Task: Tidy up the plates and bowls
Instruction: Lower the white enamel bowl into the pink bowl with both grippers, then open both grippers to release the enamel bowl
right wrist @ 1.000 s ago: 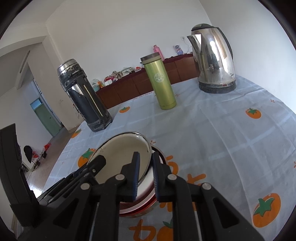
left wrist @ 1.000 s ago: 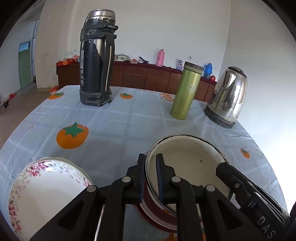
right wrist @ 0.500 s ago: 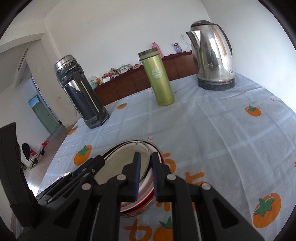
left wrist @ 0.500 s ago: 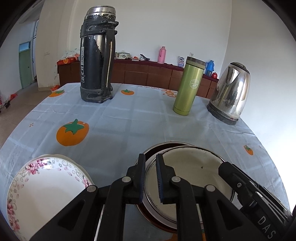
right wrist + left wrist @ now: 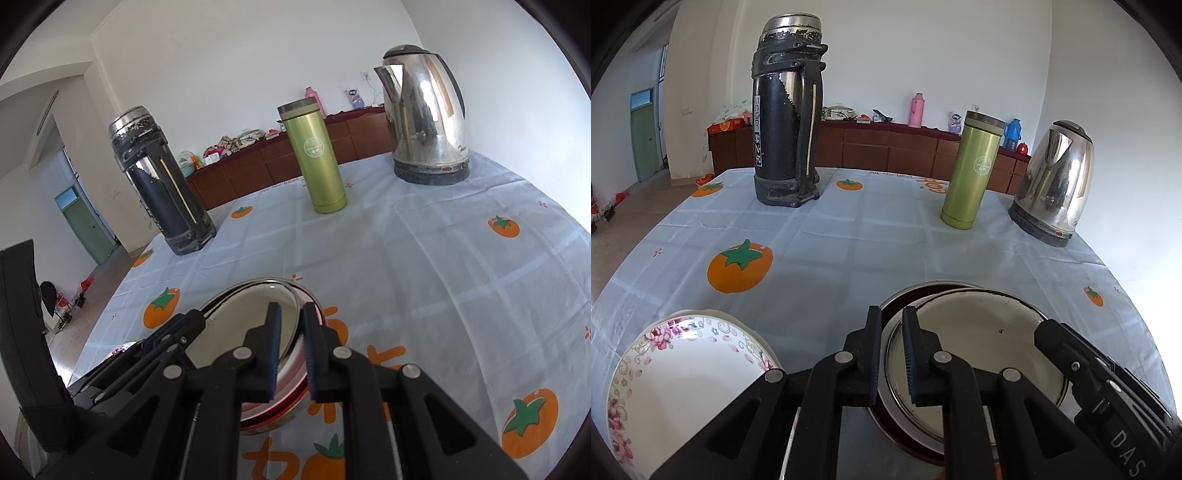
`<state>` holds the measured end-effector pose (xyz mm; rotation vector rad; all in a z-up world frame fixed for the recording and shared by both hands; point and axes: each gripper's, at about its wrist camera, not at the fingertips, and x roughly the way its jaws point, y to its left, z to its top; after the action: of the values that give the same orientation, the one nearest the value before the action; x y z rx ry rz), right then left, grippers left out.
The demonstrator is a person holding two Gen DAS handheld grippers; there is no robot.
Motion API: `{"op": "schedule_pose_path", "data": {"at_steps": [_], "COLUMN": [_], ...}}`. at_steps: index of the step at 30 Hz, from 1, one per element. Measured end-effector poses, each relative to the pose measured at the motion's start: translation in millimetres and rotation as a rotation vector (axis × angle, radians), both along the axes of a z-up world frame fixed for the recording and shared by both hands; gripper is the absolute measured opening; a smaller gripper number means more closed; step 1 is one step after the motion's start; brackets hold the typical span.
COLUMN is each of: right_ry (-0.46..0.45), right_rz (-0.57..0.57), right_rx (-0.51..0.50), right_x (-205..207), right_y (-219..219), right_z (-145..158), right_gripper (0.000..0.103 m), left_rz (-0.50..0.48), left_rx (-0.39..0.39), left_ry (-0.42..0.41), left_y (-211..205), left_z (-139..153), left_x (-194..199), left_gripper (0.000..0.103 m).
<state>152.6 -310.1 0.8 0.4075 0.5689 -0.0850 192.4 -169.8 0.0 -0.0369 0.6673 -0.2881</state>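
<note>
A cream enamel plate with a steel rim lies nested in a red-sided bowl on the tablecloth. My left gripper straddles the plate's left rim, its jaws slightly apart around it. My right gripper straddles the same plate's right rim, jaws also slightly apart. The red bowl's side shows below it. A white floral plate sits left of the stack.
A tall black thermos, a green tumbler and a steel kettle stand at the far side of the table. The tablecloth has orange tomato prints.
The enamel plate was tilted up above the red bowl and has come down flat into it. Both grippers lowered with it and their jaws have eased apart.
</note>
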Motion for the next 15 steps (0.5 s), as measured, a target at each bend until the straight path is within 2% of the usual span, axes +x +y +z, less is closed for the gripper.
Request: {"op": "schedule_pose_path", "data": {"at_steps": [15], "right_ry": [-0.004], "right_rz": [0.0], "right_rx": [-0.002], "right_x": [-0.4], "right_y": [0.0], "right_z": [-0.2], "right_gripper": [0.011], "left_rz": [0.0], "left_rx": [0.006], "left_ry": [-0.004], "left_y": [-0.9], "left_z": [-0.3], "left_x": [-0.8], "left_gripper": [0.013]}}
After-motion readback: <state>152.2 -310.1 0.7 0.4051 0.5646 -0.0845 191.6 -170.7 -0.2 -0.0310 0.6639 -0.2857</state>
